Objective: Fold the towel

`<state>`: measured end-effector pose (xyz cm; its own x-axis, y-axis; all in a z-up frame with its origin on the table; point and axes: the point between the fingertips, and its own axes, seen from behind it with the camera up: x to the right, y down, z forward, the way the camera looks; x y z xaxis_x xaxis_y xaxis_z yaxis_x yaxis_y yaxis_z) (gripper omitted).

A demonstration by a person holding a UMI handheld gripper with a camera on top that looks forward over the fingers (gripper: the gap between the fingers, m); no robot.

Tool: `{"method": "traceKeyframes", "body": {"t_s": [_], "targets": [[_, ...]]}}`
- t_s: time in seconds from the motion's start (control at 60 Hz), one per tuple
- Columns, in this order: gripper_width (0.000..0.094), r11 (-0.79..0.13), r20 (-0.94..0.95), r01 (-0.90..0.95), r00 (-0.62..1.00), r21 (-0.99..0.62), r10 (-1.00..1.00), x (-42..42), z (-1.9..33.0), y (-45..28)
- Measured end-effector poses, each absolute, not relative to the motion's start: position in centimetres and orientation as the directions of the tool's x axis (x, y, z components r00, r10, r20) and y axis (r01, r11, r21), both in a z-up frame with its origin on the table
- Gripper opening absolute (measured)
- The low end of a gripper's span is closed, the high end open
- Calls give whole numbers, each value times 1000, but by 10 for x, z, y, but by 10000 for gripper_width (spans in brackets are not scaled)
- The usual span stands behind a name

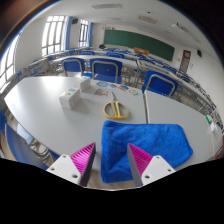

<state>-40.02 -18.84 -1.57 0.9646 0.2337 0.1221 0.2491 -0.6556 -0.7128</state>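
Towel [145,148] seen flat on table [40,105], seemingly folded once | gripper [110,165] held open, empty | further folds likely left

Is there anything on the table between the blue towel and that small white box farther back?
In the gripper view, a yellow-handled tool lies on the white table between the blue cloth towel and the white box.

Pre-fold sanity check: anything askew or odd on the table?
Nothing stands out. The towel lies flat on the table just ahead of the open hand-held gripper, at a slight angle to the fingers. No spills or damage visible.
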Motion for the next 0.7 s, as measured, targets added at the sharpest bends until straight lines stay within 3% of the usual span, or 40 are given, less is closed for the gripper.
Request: {"method": "traceKeyframes", "body": {"t_s": [0.05,0.2,0.433,0.6,0.7], "targets": [[516,-643,116,251,963,-723,245,-402,-14,-184],[48,-616,211,368,926,-697,314,-392,-17,-176],[13,-639,129,327,933,-697,336,-393,-5,-179],[12,-612,-59,163,944,-774,325,-404,75,-171],[19,-598,-125,64,955,-799,269,-366,108,-150]]}}
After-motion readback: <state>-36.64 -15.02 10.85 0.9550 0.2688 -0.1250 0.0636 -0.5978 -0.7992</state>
